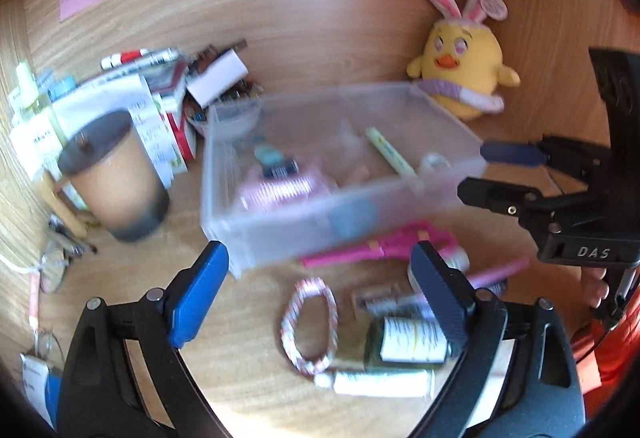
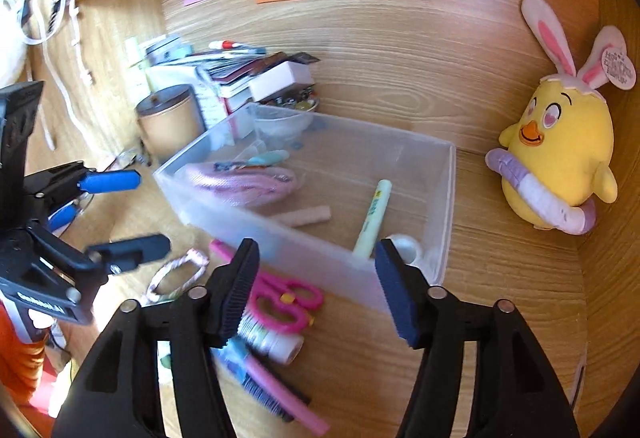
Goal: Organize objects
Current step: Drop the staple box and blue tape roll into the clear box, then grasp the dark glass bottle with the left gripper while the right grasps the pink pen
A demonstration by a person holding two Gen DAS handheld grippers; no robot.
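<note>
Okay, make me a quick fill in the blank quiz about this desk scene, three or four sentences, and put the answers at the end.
1. The clear plastic bin holds a pale ____ highlighter.
2. The pink scissors lie ____ the bin, on the desk.
3. The plush chick wears pink and white ____ ears.
4. The cup beside the bin has a ____ lid.

Answers: yellow; outside; bunny; dark

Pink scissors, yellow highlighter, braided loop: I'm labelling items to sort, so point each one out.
pink scissors (image 2: 294,304): right wrist view, on the handle rings.
yellow highlighter (image 2: 372,216): right wrist view, mid-barrel, inside the bin.
braided loop (image 1: 334,312): left wrist view, on its right strand.
</note>
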